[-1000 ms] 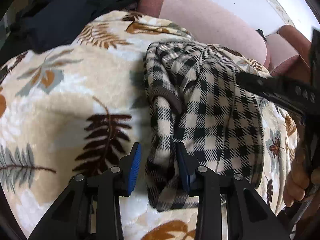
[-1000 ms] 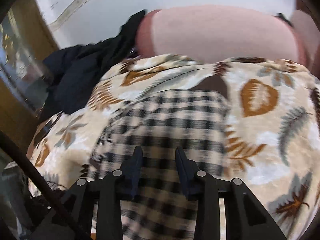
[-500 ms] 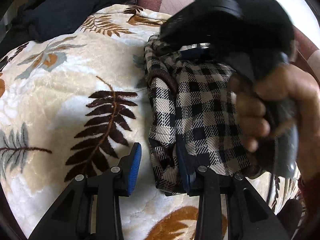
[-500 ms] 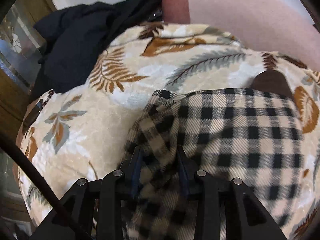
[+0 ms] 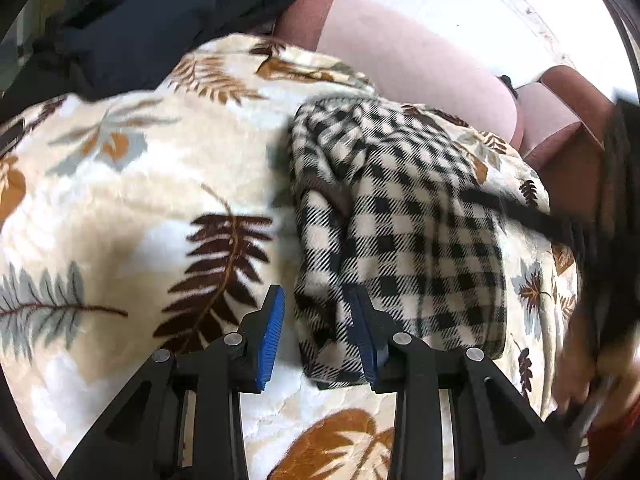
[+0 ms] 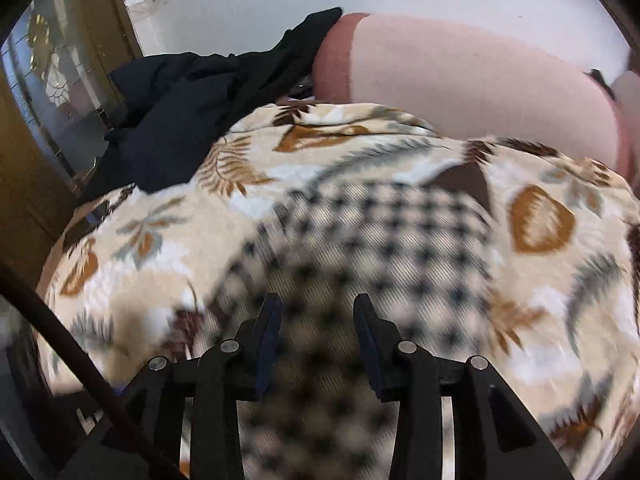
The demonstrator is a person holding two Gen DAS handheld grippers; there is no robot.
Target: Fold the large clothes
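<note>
Hovering over the near left edge of the checked garment, the left gripper has its jaws parted, blue pads clear of the cloth — nothing pinched. The right gripper hangs above the same garment with jaws apart; that view is smeared by motion, so contact with the fabric cannot be judged, though nothing appears clamped. The garment lies folded into a compact bundle on the leaf-patterned blanket. Beyond the blanket — a dark garment heaped at the far left, and a pink sofa back behind.
</note>
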